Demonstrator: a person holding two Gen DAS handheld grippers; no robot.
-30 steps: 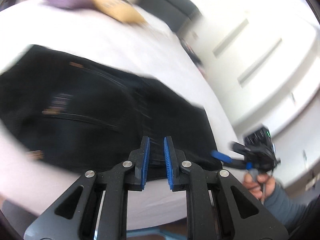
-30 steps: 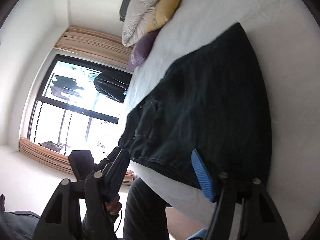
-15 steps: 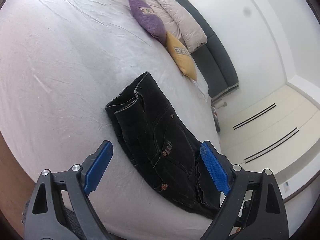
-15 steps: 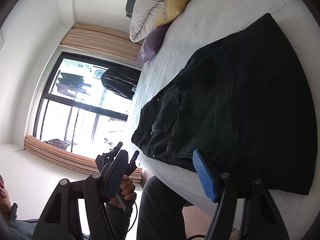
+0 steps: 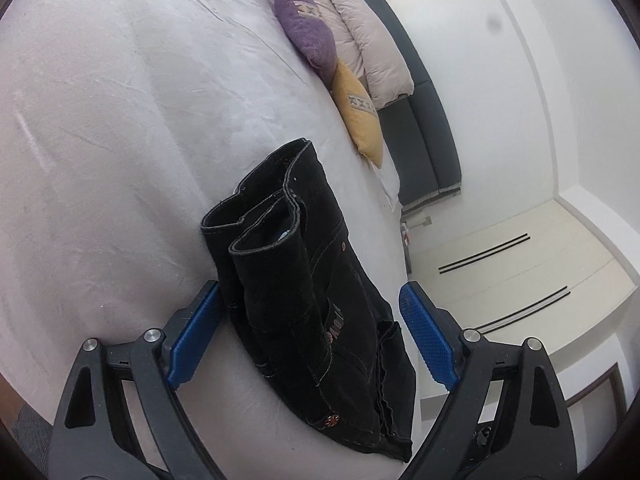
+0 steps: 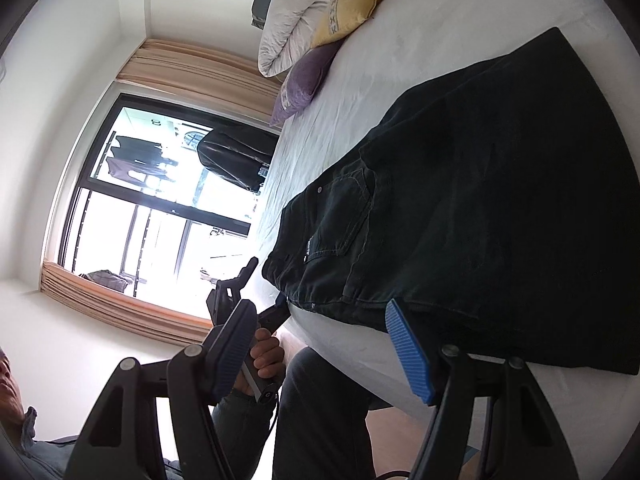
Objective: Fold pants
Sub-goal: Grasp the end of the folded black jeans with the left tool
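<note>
Pants (image 5: 304,292), black denim and folded into a compact stack, lie on the white bed (image 5: 120,120) close to its near edge, leg cuffs turned toward 11 o'clock in the left wrist view. The left gripper (image 5: 310,336) stands with its jaws spread wide on either side of the stack's near end, blue pads clear of the cloth; those jaws have just been opening, and the denim sits between them untouched. The right gripper (image 6: 324,354) is also open, moderately wide, its right pad just beside the folded edge at 5 o'clock in its own view, gripping nothing. At 12 o'clock a purple cushion (image 5: 308,36), a yellow cushion (image 5: 358,116) and a pale duvet (image 5: 360,32) rest against the dark headboard (image 5: 420,128).
</note>
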